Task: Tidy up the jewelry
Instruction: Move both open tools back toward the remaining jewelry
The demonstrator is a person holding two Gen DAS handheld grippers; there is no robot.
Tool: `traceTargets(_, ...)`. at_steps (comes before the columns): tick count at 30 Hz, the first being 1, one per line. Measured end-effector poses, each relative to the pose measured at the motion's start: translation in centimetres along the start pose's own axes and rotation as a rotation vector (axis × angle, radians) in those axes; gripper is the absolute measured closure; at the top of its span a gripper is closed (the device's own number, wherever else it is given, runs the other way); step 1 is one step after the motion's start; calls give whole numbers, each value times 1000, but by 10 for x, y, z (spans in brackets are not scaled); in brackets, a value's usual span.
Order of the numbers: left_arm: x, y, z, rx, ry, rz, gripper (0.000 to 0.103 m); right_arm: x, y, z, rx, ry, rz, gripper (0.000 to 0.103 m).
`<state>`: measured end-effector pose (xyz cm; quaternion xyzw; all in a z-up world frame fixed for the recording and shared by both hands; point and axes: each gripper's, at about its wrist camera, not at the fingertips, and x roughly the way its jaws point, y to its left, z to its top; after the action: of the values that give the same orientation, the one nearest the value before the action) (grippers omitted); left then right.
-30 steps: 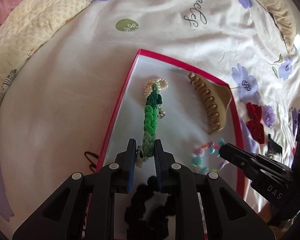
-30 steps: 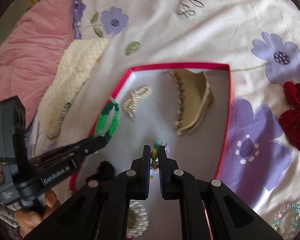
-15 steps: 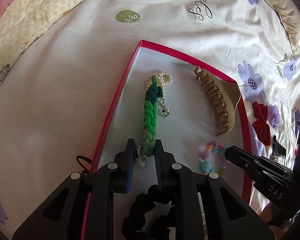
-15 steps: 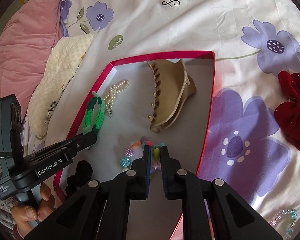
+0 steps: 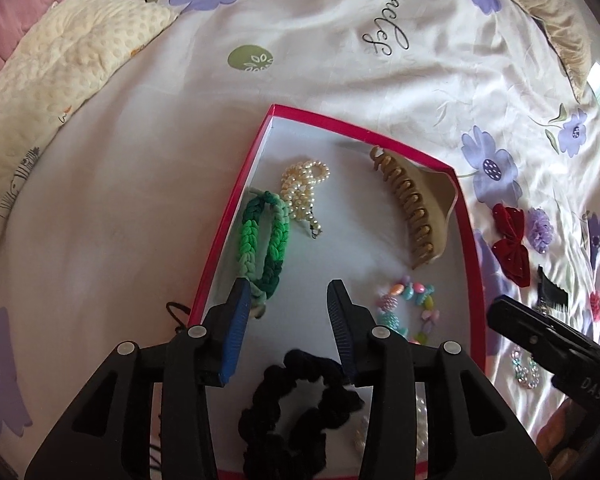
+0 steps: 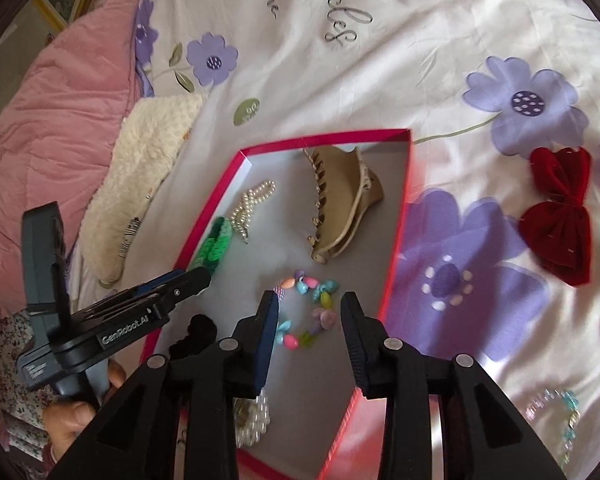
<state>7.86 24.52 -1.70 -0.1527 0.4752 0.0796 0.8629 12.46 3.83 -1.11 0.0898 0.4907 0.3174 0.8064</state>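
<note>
A pink-rimmed box (image 5: 236, 208) (image 6: 396, 216) lies on the bed. In it lie a green braided bracelet (image 5: 264, 248) (image 6: 216, 246), a pearl bracelet (image 5: 302, 186) (image 6: 252, 204), a tan hair claw (image 5: 416, 208) (image 6: 344, 204), a coloured bead bracelet (image 5: 410, 308) (image 6: 310, 308) and a black scrunchie (image 5: 296, 400) (image 6: 192, 334). My left gripper (image 5: 286, 294) is open and empty, its left finger beside the green bracelet. My right gripper (image 6: 310, 304) is open and empty over the bead bracelet.
A red velvet bow (image 5: 510, 240) (image 6: 560, 212), a purple flower clip (image 5: 540, 228), a black comb clip (image 5: 552, 292) and a crystal bracelet (image 6: 560, 412) lie on the sheet right of the box. A cream cushion (image 5: 52, 92) and pink quilt (image 6: 48, 120) lie to the left.
Both grippers have opened. The left let go of the green bracelet, which now lies in the box. The right let go of the bead bracelet, which lies in the box too.
</note>
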Motion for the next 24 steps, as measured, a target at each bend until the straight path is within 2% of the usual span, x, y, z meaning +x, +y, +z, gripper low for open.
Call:
traceTargets(8,-25,-17,-16,13,-16,-40,65,-44,-36,-25,65,-34,-22,68)
traceTargets(11,-29,-30,-23,33,-12,-53,60,-59,-54,-35,95,-43,-43,68)
traceTargets(24,-29,-101,-51,158,34,-110,60,-118,-140,-72,246,-98,-157,67)
